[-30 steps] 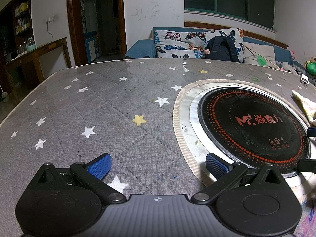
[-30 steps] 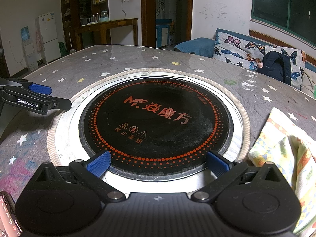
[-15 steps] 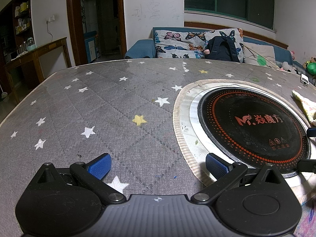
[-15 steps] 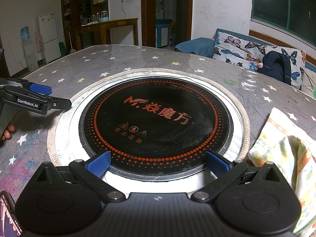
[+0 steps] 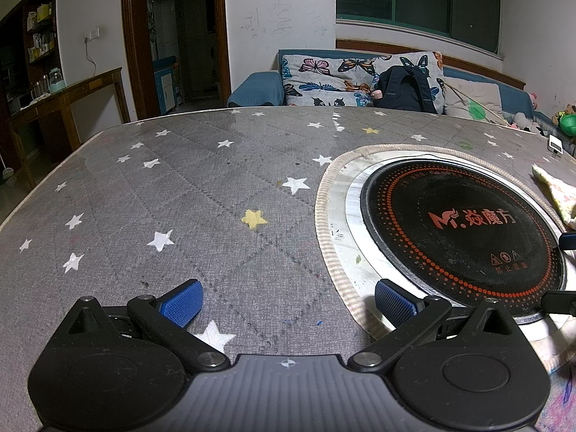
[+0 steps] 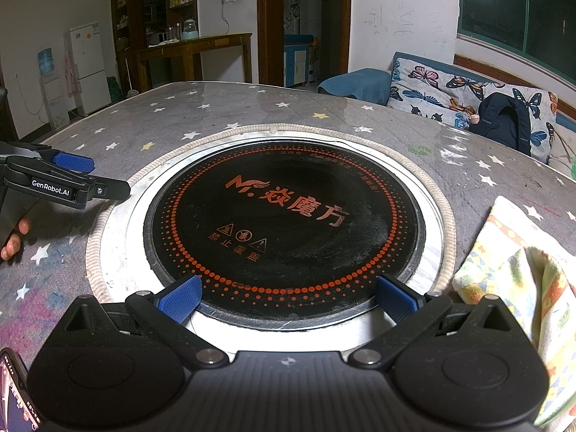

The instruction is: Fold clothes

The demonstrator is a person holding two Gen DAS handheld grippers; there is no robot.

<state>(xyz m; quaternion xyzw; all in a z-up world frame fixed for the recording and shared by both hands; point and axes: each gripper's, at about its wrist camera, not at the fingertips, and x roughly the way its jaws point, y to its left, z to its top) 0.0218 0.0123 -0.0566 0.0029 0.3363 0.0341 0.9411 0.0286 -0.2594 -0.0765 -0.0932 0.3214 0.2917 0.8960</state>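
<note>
A pale yellow patterned garment (image 6: 518, 273) lies crumpled on the grey star-print table cover (image 5: 180, 198), to the right of the round black cooktop (image 6: 284, 230). Its corner also shows at the right edge of the left wrist view (image 5: 558, 194). My right gripper (image 6: 288, 297) is open and empty, low over the cooktop's near rim, with the garment just right of its right finger. My left gripper (image 5: 286, 300) is open and empty over the table cover, left of the cooktop. It also shows in the right wrist view (image 6: 72, 176).
The cooktop (image 5: 460, 230) sits in a metal ring with a woven border. A small white device (image 5: 554, 144) lies at the far right table edge. A sofa with butterfly cushions and a dark backpack (image 5: 406, 90) stands behind the table. A phone (image 6: 14, 396) shows at lower left.
</note>
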